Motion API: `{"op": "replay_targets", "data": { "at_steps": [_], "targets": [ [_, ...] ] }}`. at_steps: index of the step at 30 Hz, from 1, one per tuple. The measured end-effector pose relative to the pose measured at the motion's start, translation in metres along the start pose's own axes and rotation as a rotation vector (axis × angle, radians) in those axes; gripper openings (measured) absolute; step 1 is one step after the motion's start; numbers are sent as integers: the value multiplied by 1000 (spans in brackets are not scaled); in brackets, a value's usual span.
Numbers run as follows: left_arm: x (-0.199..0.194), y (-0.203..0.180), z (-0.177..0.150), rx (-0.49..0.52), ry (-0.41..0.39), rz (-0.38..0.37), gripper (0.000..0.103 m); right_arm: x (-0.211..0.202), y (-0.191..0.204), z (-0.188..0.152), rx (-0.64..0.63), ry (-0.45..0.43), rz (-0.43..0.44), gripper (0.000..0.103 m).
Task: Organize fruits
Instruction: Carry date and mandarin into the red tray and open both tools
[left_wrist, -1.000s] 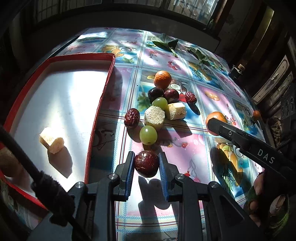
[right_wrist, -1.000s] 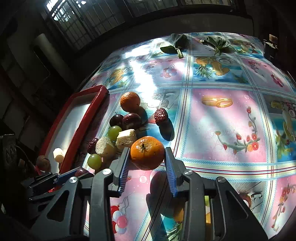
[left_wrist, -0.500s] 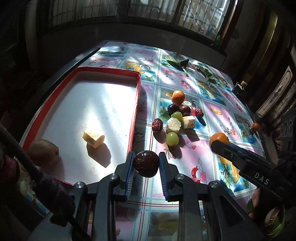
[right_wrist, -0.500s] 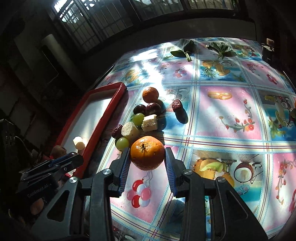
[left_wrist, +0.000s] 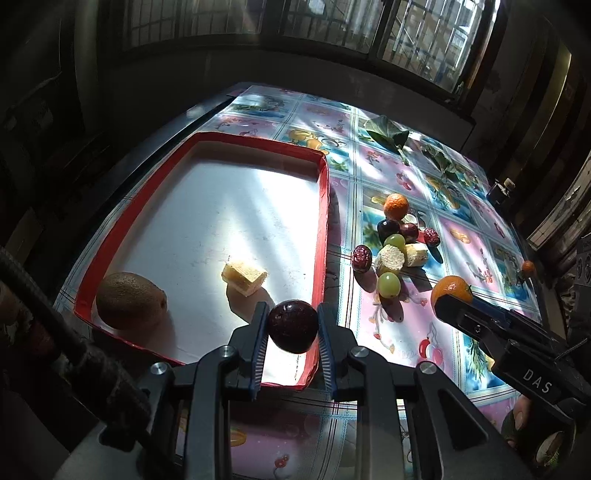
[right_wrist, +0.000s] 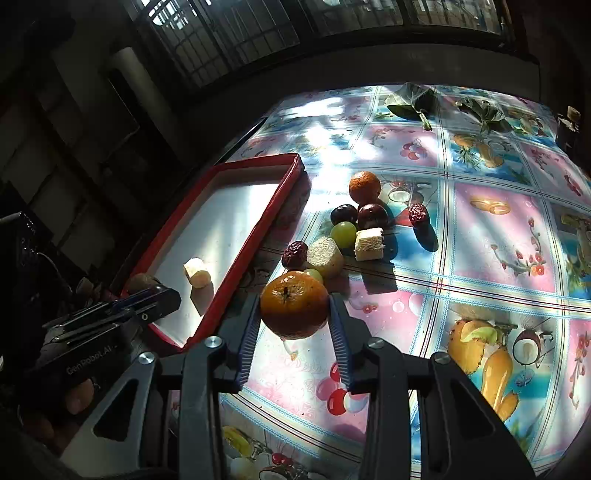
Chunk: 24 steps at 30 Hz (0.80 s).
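I am holding a plum (left_wrist: 293, 326) in the left gripper (left_wrist: 291, 334) over the tray's (left_wrist: 324, 221) lower-right corner and an orange (right_wrist: 294, 305) in the right gripper (right_wrist: 294, 325) at lower center; a kiwi (left_wrist: 130, 301) and a chunk (left_wrist: 244, 275) are lying in the tray, and the pile (left_wrist: 395, 240) at center right is awaiting sorting.

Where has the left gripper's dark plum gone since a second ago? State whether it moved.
Yes. The dark plum, clamped in the left gripper, was lifted off the tablecloth beside the fruit pile and carried left, now hanging over the red tray's near corner.
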<state>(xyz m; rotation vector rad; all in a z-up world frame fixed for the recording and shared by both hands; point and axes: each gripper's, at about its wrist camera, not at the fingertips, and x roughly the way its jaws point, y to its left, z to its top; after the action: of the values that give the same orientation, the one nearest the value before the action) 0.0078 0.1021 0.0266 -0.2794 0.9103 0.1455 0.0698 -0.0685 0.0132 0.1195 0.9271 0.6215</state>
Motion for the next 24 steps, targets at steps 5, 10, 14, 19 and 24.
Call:
{"op": "replay_targets", "data": {
  "at_steps": [5, 10, 14, 19, 24],
  "targets": [
    [0, 8, 2, -8, 2, 4, 25, 4, 6, 0, -10, 11, 1, 39],
    [-4, 24, 7, -31, -9, 28, 25, 9, 16, 4, -26, 19, 13, 39],
    [-7, 41, 14, -57, -20, 59, 25, 20, 28, 9, -42, 36, 35, 39],
    [-6, 65, 24, -96, -23, 98, 25, 33, 46, 17, -77, 47, 59, 39],
    [1, 81, 36, -123, -29, 136, 25, 45, 63, 29, -103, 51, 82, 39]
  ]
}}
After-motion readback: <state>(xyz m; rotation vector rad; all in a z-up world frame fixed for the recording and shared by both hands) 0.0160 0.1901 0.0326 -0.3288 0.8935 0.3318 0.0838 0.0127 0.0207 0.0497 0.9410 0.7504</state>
